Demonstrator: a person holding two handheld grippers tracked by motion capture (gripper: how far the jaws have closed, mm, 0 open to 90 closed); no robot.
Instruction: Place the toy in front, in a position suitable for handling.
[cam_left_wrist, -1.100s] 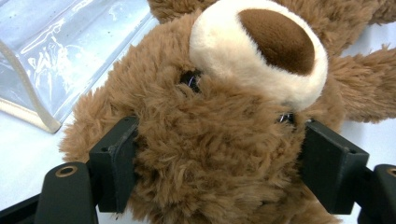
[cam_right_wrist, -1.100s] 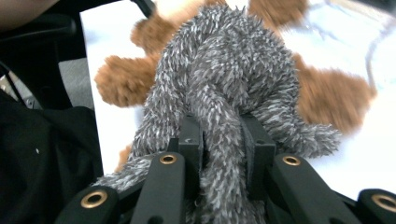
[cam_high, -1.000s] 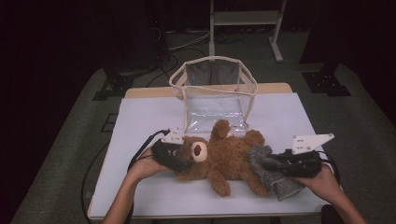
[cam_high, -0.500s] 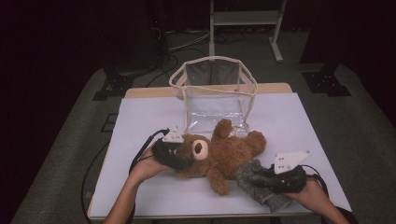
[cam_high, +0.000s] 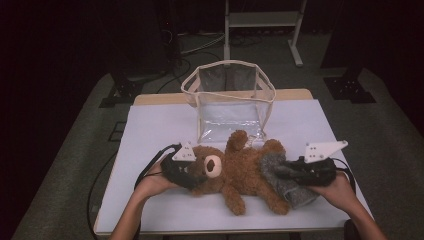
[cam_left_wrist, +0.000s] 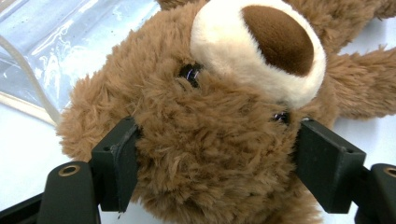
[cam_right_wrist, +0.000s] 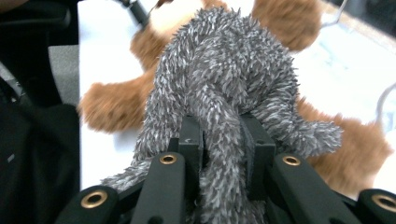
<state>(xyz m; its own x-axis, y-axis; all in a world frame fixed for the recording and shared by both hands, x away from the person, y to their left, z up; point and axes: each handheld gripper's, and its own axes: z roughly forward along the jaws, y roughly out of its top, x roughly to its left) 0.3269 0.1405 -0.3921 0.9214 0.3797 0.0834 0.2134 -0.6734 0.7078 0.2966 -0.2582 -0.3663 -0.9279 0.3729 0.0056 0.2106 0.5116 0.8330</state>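
Fuzzy brown teddy bear (cam_high: 240, 172) lies face up, cream-muzzled.

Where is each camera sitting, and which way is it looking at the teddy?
High view: above the person's side of the table, looking forward and down; forearms, left gripper and right gripper show.
Left gripper view: rides the left gripper, looking along its jaws clamped on the teddy bear's head.
Right gripper view: rides the right gripper, jaws pinching the grey fuzzy cloth.
All three views share the teddy; the clear bag shows in the high and left gripper views.
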